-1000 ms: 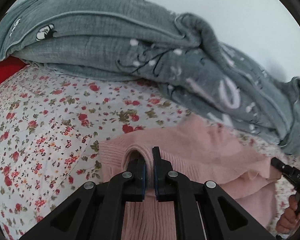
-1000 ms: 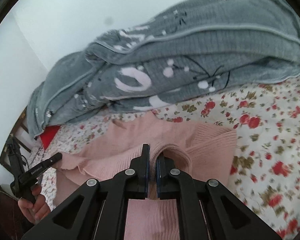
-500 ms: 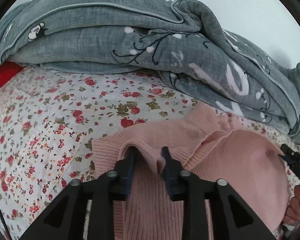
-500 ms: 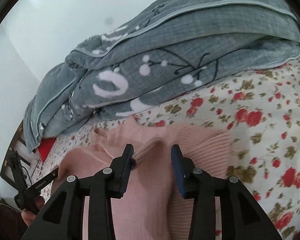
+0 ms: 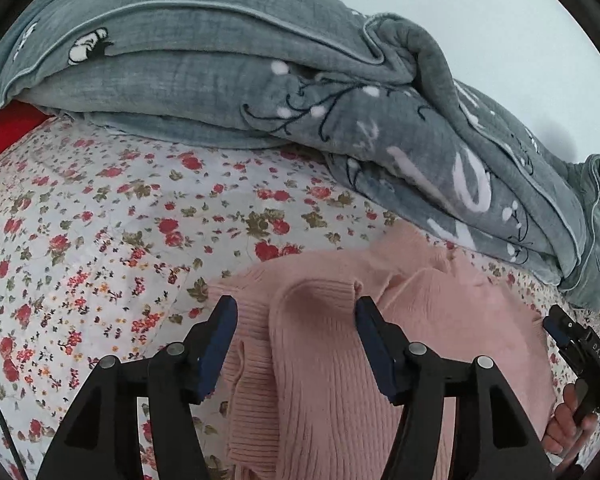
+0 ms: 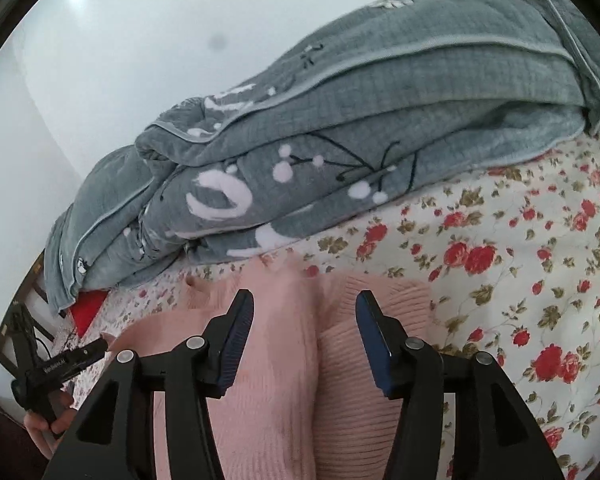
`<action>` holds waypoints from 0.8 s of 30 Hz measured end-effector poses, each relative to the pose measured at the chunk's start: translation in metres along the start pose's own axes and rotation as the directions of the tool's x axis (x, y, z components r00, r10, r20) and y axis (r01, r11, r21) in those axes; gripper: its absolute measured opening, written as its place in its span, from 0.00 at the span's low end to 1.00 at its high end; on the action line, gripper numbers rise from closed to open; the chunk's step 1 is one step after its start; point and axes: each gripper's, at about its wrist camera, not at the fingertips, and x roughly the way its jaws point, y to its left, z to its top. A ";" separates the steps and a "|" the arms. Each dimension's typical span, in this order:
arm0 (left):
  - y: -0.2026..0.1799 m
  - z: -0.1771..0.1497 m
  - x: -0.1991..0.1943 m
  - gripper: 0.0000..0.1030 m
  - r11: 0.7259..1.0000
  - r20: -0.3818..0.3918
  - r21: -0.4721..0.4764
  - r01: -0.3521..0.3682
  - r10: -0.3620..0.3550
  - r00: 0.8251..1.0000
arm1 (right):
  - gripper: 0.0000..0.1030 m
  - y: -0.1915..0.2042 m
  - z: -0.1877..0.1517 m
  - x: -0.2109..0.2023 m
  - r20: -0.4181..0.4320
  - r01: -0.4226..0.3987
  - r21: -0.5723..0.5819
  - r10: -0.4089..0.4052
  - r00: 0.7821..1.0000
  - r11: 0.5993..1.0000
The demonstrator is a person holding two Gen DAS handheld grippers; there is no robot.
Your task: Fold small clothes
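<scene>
The pink sweater [image 5: 340, 380] lies on the flowery bed [image 5: 100, 240], near the gray blanket [image 5: 220, 80]. The left tool [image 5: 292, 320] has just been opening, and so has the right tool [image 6: 304, 316]. Both now stand apart over sweater folds, pads not pressing.

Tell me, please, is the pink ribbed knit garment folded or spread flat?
Folded: the pink ribbed knit garment lies doubled over itself on the floral bedsheet, its ribbed edge layered on top.

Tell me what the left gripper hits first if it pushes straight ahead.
Most likely the pink sweater: its raised fold sits between the open fingers of the left gripper, which have just been opening. Depth is hard to judge.
</scene>
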 end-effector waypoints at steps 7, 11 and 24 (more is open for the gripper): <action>0.017 0.004 -0.012 0.57 0.988 0.043 -0.098 0.116 -0.112 0.993 | 0.51 0.007 -0.006 0.015 -0.067 0.030 -0.056 -0.033 0.997 0.998; 0.026 0.006 -0.011 0.57 0.990 0.045 -0.118 0.071 -0.066 0.997 | 0.51 0.015 -0.011 0.021 -0.084 0.049 -0.110 -0.059 0.995 0.993; -0.005 0.018 0.042 0.40 0.996 -0.119 0.082 -0.034 0.043 0.992 | 0.51 0.046 0.015 0.048 -0.172 0.165 -0.240 -0.209 0.963 0.957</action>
